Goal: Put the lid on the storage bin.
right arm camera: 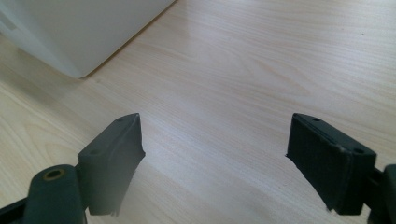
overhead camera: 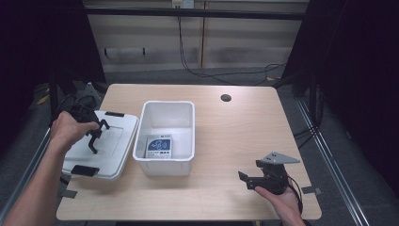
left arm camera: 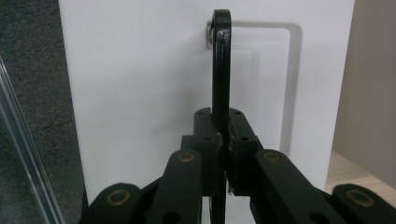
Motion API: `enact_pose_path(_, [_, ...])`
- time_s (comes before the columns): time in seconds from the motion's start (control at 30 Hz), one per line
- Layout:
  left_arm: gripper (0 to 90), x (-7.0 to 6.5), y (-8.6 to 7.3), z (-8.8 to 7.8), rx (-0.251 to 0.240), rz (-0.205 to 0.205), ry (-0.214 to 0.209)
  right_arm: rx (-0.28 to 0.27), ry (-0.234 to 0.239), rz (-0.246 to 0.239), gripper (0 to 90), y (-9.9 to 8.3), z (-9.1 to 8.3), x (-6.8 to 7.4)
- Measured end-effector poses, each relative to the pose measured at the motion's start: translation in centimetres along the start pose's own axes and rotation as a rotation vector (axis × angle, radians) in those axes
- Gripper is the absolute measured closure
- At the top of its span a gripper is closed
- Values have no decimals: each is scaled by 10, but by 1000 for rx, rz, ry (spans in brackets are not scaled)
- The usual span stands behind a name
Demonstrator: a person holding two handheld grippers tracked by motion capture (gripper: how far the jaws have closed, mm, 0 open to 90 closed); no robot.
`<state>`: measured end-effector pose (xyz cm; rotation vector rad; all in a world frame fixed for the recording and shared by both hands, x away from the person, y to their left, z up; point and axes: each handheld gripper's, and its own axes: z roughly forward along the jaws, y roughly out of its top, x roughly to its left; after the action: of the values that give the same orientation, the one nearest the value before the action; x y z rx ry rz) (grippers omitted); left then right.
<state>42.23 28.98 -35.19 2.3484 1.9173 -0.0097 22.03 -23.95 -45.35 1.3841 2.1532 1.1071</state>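
Lid handle [left arm camera: 221,70], black and thin, sits clamped between our left gripper [overhead camera: 94,136] fingers [left arm camera: 205,135]. We hold it above the white lid [overhead camera: 113,141], which rests at the bench [overhead camera: 235,136] left edge, just beside the open white bin [overhead camera: 164,162]. A printed card [overhead camera: 159,147] lies inside that bin. Our right gripper [overhead camera: 247,179] hovers near the bench front, its fingers [right arm camera: 114,154] wide apart over bare wood.

A lab-style recording booth.
Black curtains [overhead camera: 362,70] hang on both sides of a pale wooden surface [overhead camera: 235,127]; behind it, cables [overhead camera: 207,70] trail down a plain panelled wall [overhead camera: 155,42] to grey carpet.
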Motion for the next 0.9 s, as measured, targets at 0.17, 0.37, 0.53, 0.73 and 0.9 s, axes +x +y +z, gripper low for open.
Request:
enact_pose_path(0.17, [849, 2, -1, -5, 4, 17, 8, 9, -1, 1, 176, 0, 0, 0])
enact_pose_path(0.37, [849, 2, -2, -13, -8, 15, 9, 5, -1, 0, 176, 0, 0, 0])
enact_pose_path(0.53, [849, 1, -2, -21, -8, 37, 7, 1, 0, -1, 175, 0, 0, 0])
enact_pose_path(0.73, [849, 0, -2, -29, -28, 34, 9, 2, 1, 2, 176, 0, 0, 0])
enact_pose_path(0.9, [849, 2, -2, -37, -28, 38, 8, 4, 2, 1, 175, 0, 0, 0])
